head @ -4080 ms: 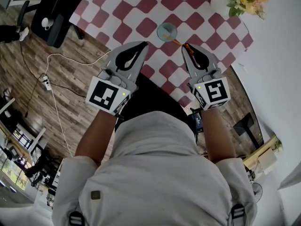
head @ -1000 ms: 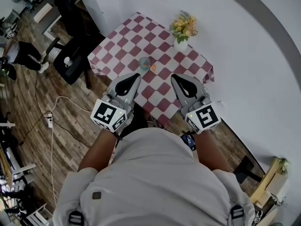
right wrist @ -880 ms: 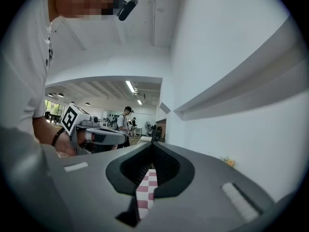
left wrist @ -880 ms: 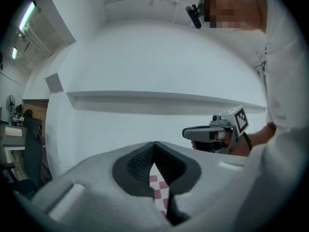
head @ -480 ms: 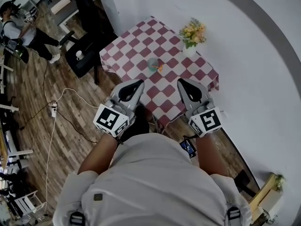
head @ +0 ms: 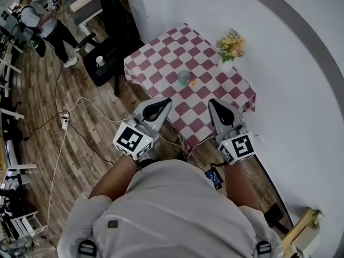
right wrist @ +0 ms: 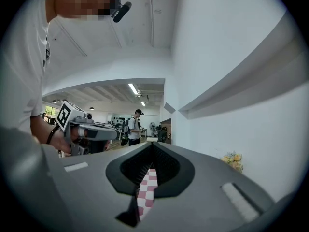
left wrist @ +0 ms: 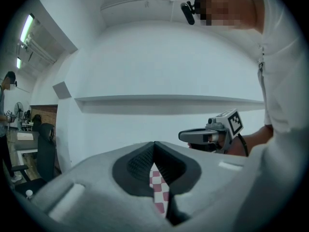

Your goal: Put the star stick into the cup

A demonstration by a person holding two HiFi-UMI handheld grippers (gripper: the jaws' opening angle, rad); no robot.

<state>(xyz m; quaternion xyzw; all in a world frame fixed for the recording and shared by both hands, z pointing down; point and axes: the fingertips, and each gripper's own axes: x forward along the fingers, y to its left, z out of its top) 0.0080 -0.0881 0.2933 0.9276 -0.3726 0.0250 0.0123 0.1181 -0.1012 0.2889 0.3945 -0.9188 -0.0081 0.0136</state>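
A pale green cup [head: 184, 78] stands near the middle of the red-and-white checked table [head: 161, 52]. An orange bit, the star stick [head: 192, 82], shows at the cup's right rim; I cannot tell whether it is in the cup or beside it. My left gripper [head: 163, 103] and right gripper [head: 215, 104] are held side by side, short of the table's near edge and well apart from the cup. Both are shut with nothing between the jaws. In the left gripper view the left gripper [left wrist: 154, 144] is shut, and in the right gripper view the right gripper [right wrist: 152, 145] is shut too.
A white vase of yellow flowers [head: 229, 47] stands at the table's far right. A black chair [head: 110, 55] sits to the table's left. A cable and power strip [head: 64, 120] lie on the wooden floor. A person [head: 40, 20] stands far left. A white wall [head: 290, 63] runs along the right.
The table, cup and stick now lie farther off and smaller than a second ago. Both grippers have drawn back from over the table to its near edge, still shut.
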